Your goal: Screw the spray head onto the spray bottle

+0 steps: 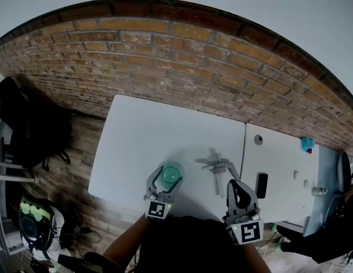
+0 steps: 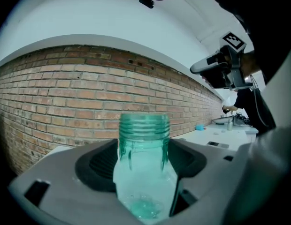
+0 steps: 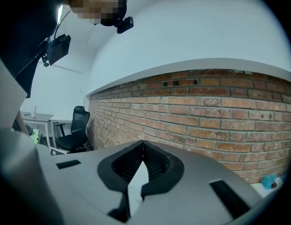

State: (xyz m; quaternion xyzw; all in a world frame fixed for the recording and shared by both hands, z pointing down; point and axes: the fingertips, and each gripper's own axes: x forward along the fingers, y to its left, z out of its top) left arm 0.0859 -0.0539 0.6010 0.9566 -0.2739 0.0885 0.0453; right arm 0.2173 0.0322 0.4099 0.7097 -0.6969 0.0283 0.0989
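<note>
A clear teal spray bottle [image 1: 171,174] stands upright on the white table [image 1: 136,147] near its front edge, its threaded neck [image 2: 144,128] bare. My left gripper [image 1: 167,179] is open, a jaw on each side of the bottle [image 2: 144,172]; I see no pad pressing on it. The grey spray head [image 1: 220,166] lies on the table to the right of the bottle, its thin tube pointing toward me. My right gripper [image 1: 239,194] hangs just in front of the spray head, shut and empty [image 3: 138,168]. The left gripper view shows that gripper [image 2: 219,68] high at the right.
A second white table [image 1: 282,164] joins on the right, carrying a black flat object [image 1: 261,185], a small blue item [image 1: 307,145] and a silver piece [image 1: 319,191]. A brick wall [image 1: 182,56] stands behind. A black bag [image 1: 17,124] sits at the left.
</note>
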